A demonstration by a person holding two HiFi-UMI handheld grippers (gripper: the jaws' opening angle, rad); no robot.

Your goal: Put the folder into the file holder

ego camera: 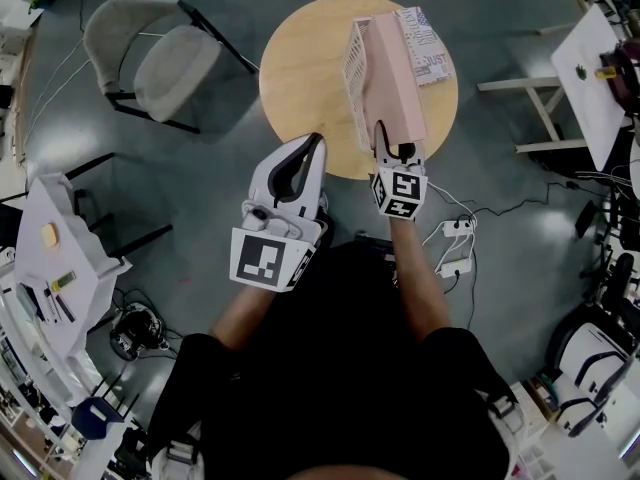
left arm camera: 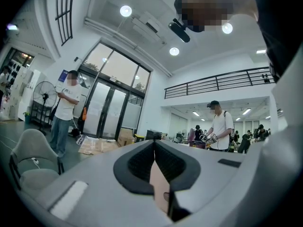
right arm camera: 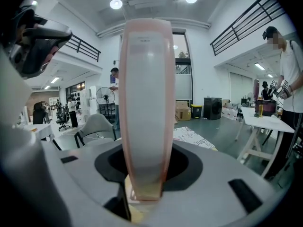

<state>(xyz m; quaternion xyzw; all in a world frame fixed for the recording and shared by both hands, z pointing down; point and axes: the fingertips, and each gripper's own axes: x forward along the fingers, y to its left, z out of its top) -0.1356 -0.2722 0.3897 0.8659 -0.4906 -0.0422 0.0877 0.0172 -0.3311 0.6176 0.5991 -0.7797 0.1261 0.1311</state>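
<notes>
While right gripper grips folder, left gripper level, jaws together

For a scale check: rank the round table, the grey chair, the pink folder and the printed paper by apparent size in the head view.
1. round table
2. grey chair
3. pink folder, though it is held up nearer the camera, which enlarges it
4. printed paper, partly hidden behind the folder

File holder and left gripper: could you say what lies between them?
In the head view, only bare table separates the left gripper and file holder.
</notes>
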